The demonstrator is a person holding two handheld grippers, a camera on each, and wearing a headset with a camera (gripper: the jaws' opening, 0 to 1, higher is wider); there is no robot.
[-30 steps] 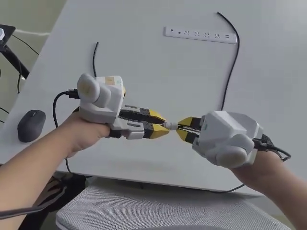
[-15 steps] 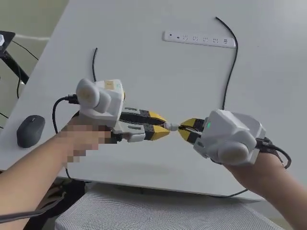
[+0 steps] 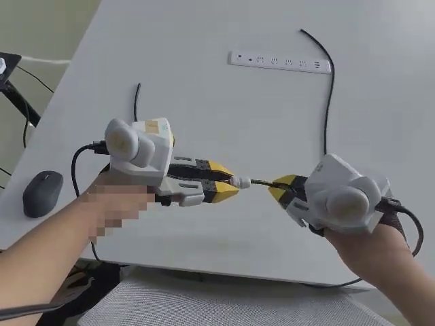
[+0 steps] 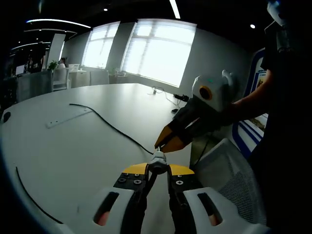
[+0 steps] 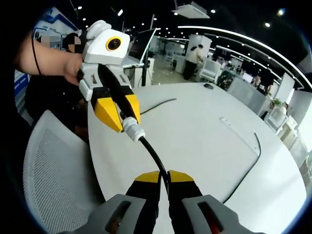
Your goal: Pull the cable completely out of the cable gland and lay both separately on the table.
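left gripper (image 3: 230, 185) pinches the cable gland (image 3: 240, 182), right gripper (image 3: 275, 185) clamps the cable (image 3: 260, 183) running between them.

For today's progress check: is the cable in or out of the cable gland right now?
In. The black cable runs from the right hand-held gripper straight into the white cable gland, which the left hand-held gripper clamps.

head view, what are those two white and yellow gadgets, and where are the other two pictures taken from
They are hand-held grippers; a person works one in each hand. The head view comes from a headset camera; each round picture comes from a camera riding on one gripper. The left gripper pinches a white gland; the right gripper pinches the black cable running out of it. On the white table lie a power strip and a mouse.
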